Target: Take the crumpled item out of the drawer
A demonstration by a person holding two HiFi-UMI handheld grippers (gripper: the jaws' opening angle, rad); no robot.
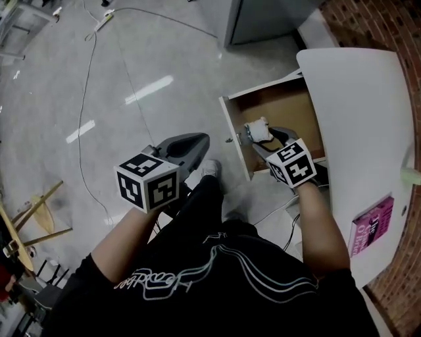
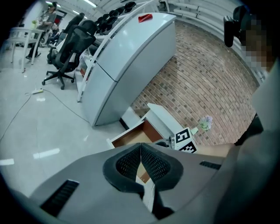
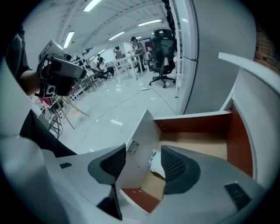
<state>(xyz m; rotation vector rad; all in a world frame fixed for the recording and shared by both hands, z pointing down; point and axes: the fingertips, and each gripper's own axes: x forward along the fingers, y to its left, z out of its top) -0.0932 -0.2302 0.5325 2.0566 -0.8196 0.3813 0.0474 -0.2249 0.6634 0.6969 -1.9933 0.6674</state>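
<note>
The wooden drawer (image 1: 283,105) stands pulled out from under the white desk, its white front panel (image 1: 235,135) toward me. A white crumpled item (image 1: 258,129) lies inside it just behind that panel. My right gripper (image 1: 258,141) reaches over the drawer's near end. In the right gripper view this gripper (image 3: 142,159) is open: the drawer front (image 3: 138,151) stands between its jaws and the crumpled item (image 3: 156,162) lies by the right pad, not pinched. My left gripper (image 1: 201,140) hangs over the floor left of the drawer, shut on nothing, pads (image 2: 141,148) together.
The white desk top (image 1: 368,131) carries a pink book (image 1: 372,227) at its near right. A grey cabinet (image 1: 263,20) stands behind the drawer. Cables (image 1: 82,131) run across the shiny floor and wooden sticks (image 1: 39,210) lie at the left. Office chairs (image 2: 65,48) stand farther off.
</note>
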